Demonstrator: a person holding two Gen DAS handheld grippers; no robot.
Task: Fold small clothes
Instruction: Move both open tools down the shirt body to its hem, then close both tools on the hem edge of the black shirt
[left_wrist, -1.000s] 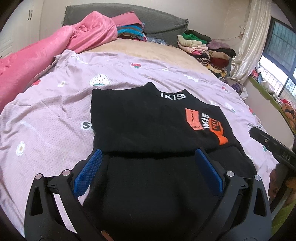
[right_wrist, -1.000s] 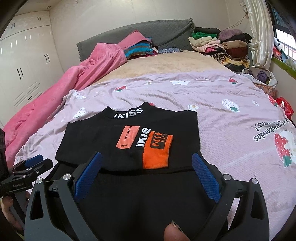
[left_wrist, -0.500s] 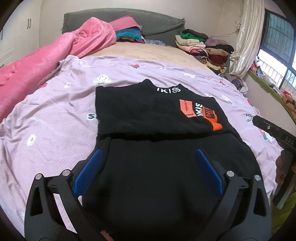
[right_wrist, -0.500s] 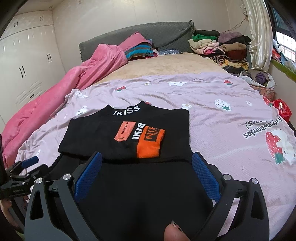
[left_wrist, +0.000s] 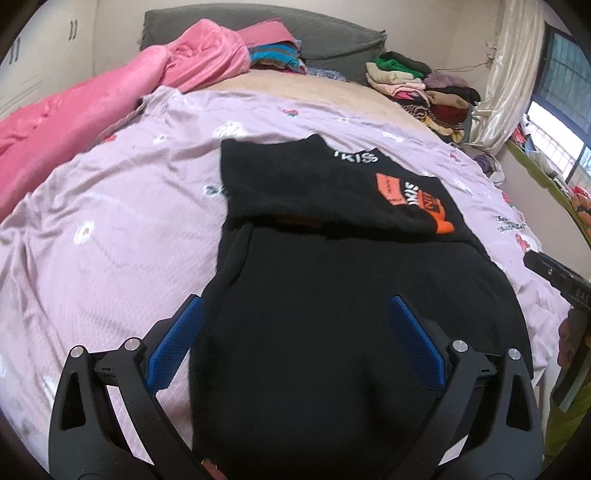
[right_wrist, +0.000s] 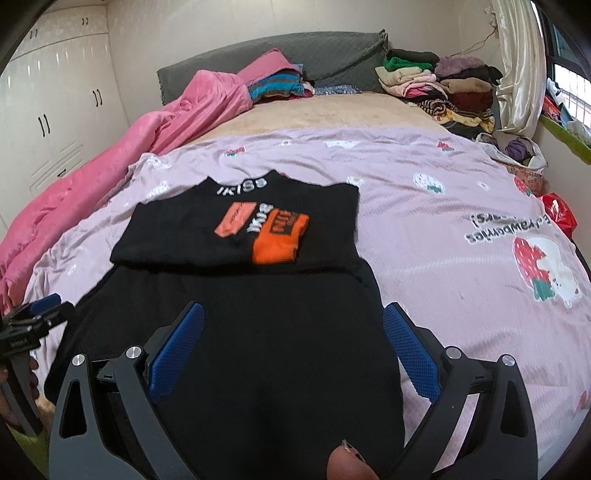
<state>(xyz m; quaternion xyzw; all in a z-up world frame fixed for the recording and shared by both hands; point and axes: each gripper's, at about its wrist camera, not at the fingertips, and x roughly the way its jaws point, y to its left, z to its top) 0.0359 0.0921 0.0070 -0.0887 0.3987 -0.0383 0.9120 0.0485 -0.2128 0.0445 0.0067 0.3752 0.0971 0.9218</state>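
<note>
Both grippers have pulled back toward the bed's near edge. Left gripper (left_wrist: 295, 343) and right gripper (right_wrist: 291, 343), jaws apart, hover over the black sweater (right_wrist: 236, 332); grabbing one layer could undo the folded upper half (right_wrist: 240, 229) on the purple sheet (right_wrist: 443, 206).

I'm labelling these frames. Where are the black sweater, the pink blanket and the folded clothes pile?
black sweater (right_wrist: 177, 243), right wrist view, left chest.
pink blanket (right_wrist: 207, 96), right wrist view, bunched top.
folded clothes pile (left_wrist: 436, 96), left wrist view, middle.
</note>
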